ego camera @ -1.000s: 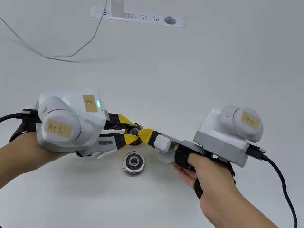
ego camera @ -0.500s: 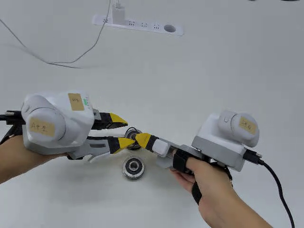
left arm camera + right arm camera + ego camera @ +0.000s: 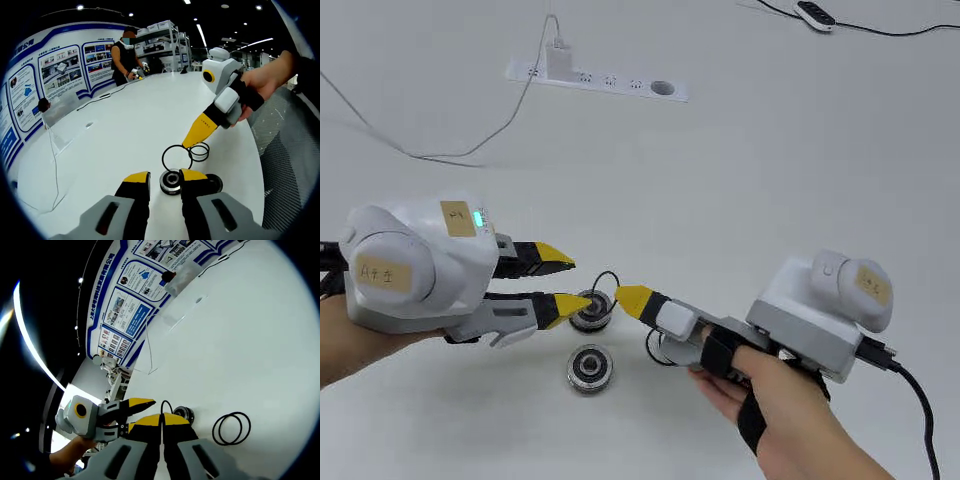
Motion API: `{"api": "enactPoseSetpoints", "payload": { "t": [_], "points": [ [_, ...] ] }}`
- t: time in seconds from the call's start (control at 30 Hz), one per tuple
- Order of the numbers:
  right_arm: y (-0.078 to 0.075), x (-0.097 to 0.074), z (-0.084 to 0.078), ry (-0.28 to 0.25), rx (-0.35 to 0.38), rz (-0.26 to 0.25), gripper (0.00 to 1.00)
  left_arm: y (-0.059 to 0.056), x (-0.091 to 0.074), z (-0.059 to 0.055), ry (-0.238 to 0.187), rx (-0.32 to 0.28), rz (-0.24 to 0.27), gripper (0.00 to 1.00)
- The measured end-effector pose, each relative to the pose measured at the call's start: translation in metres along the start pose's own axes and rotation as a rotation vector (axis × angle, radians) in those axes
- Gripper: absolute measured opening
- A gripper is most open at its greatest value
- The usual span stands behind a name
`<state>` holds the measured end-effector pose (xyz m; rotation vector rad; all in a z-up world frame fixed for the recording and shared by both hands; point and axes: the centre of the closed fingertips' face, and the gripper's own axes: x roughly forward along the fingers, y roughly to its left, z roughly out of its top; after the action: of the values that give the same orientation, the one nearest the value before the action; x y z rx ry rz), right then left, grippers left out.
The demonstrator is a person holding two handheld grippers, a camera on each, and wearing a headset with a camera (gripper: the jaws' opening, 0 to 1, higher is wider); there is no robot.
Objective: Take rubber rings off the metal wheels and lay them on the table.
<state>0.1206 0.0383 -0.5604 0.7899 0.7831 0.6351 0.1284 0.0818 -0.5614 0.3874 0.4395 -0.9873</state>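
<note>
The ring comes away cleanly only if the pull is slow and runs up and away from the wheel, toward 3 o'clock in the head view, while the other gripper steadies the wheel so it doesn't drag along. Once the loop hangs free it should go down flat beside the rings already on the table, not on top of the wheels.

The right gripper (image 3: 625, 295) has its yellow jaws pressed together, and the thin black rubber ring (image 3: 162, 160) is pinched at their tips. In the left gripper view the ring stands as an open loop whose lowest part meets the top of the metal wheel (image 3: 171, 181). Whether it has fully cleared the rim I cannot tell.

The left gripper (image 3: 560, 280) reaches in from 9 o'clock with its jaws spread wide and nothing clamped. The wheel sits between and just ahead of the tips. The lower jaw is just beside the wheel, and the upper one is apart from it.

In the head view a second wheel (image 3: 590, 368) lies at 6 o'clock from the first, near it but not touching. Two loose rings (image 3: 214, 430) overlap flat on the white table (image 3: 770, 150), at about 5 o'clock from the right gripper's tips and partly under its body. Farther out, near 12 o'clock, a white power strip (image 3: 595, 80) lies with its cable trailing off toward 9 o'clock.
</note>
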Motion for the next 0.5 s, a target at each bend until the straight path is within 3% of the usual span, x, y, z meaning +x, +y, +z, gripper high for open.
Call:
{"api": "enactPoseSetpoints", "payload": {
  "t": [0.5],
  "points": [
    [-0.059,-0.037,-0.004,-0.036,0.044,-0.186,0.01,-0.006,-0.004,0.001,0.000,0.004,-0.005,0.22]
  ]
}}
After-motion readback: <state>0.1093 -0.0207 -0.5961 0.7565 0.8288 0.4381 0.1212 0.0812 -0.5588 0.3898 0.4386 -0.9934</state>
